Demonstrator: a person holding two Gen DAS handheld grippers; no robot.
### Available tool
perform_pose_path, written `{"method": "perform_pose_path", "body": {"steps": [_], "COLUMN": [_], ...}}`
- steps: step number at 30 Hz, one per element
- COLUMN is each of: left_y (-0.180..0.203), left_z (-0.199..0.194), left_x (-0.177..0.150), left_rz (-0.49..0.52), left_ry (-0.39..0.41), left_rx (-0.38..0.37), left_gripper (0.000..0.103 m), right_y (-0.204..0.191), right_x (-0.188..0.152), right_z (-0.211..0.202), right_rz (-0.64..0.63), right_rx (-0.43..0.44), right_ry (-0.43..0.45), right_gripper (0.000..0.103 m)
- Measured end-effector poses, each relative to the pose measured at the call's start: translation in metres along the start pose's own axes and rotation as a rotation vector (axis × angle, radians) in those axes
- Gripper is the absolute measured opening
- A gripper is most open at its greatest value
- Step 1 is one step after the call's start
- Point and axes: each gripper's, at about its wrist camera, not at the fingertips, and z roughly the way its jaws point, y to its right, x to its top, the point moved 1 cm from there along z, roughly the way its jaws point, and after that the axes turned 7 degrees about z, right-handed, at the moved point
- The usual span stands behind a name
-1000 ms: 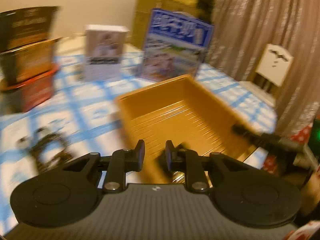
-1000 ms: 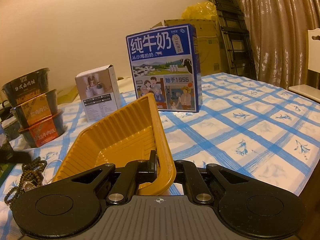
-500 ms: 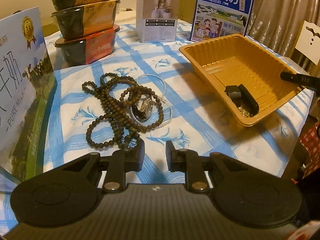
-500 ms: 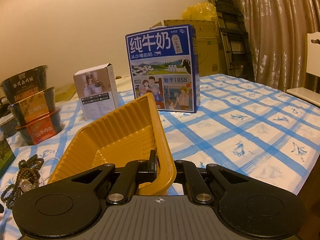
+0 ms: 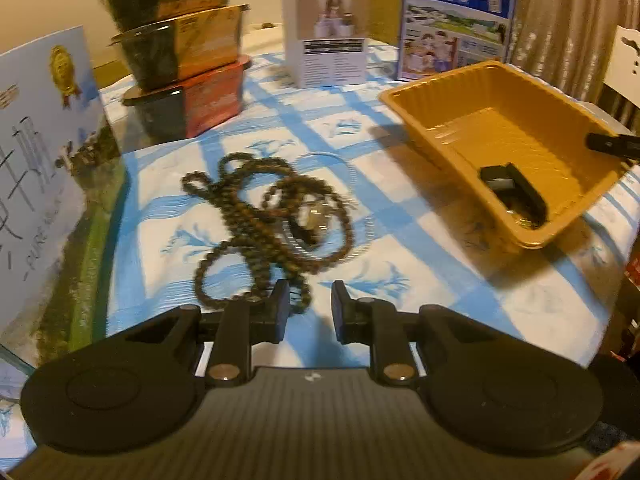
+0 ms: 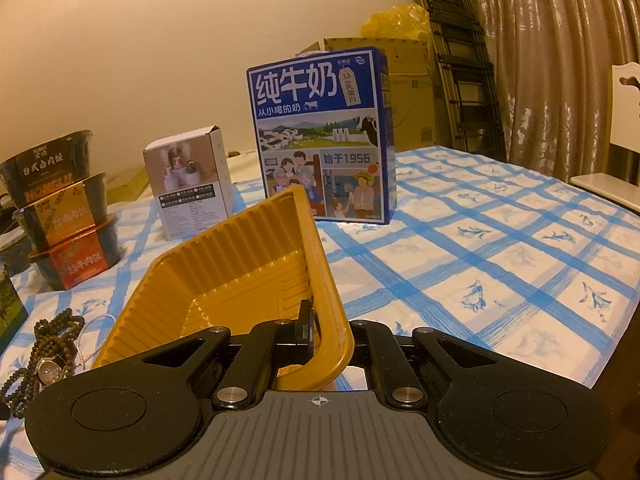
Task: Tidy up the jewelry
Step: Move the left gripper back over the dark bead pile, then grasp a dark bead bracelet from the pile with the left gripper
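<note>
Pickup step: right gripper (image 6: 320, 334) clamps the orange tray (image 6: 240, 280) rim; left gripper (image 5: 310, 304), jaws parted and empty, hovers just short of the bead strings (image 5: 256, 216), and should next close on a strand.

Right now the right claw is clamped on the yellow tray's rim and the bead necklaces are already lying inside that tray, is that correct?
Not quite: the right claw does clamp the yellow tray, but the bead necklaces lie on the tablecloth beside it, as the left wrist view shows.
</note>
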Motion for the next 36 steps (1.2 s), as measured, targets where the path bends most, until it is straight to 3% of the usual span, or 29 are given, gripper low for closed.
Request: {"method": "perform_pose_path", "body": {"steps": [9,18,25,28,32,36], "left_y": [-0.018,-0.010,-0.006,-0.007,-0.012,-0.015], "left_z": [0.012,0.033,0.040,0.047,0.054,0.052], "left_x": [-0.004,-0.007,-0.001,0.000,0.005,0.008], "left_rz": [0.077,0.292,0.429,0.460,0.456,0.406], "left_ry": [-0.059,-0.103,-0.106,-0.117,-0.123,-0.118], "left_rx": [0.127,0.153,0.133,0.092,0.027,0.022], "left_gripper": [0.019,0.019,0.022,0.018,0.006,0.006], "right_y": [0.000,0.000,0.001,0.001,0.003,0.003], "right_x": [0.000,0.000,-0.003,-0.002,-0.004,-0.005], "right_z": [0.000,0.000,0.001,0.001,0.002,0.002], "right_rz": [0.001,0.003,0.005,0.006,0.011,0.012], "right_rx": [-0.001,-0.001,-0.003,-0.003,-0.003,-0.004], "right_ry": [-0.001,-0.002,-0.004,-0.004,-0.007,-0.008], "right_gripper": [0.006,0.006,0.006,0.006,0.006,0.006]}}
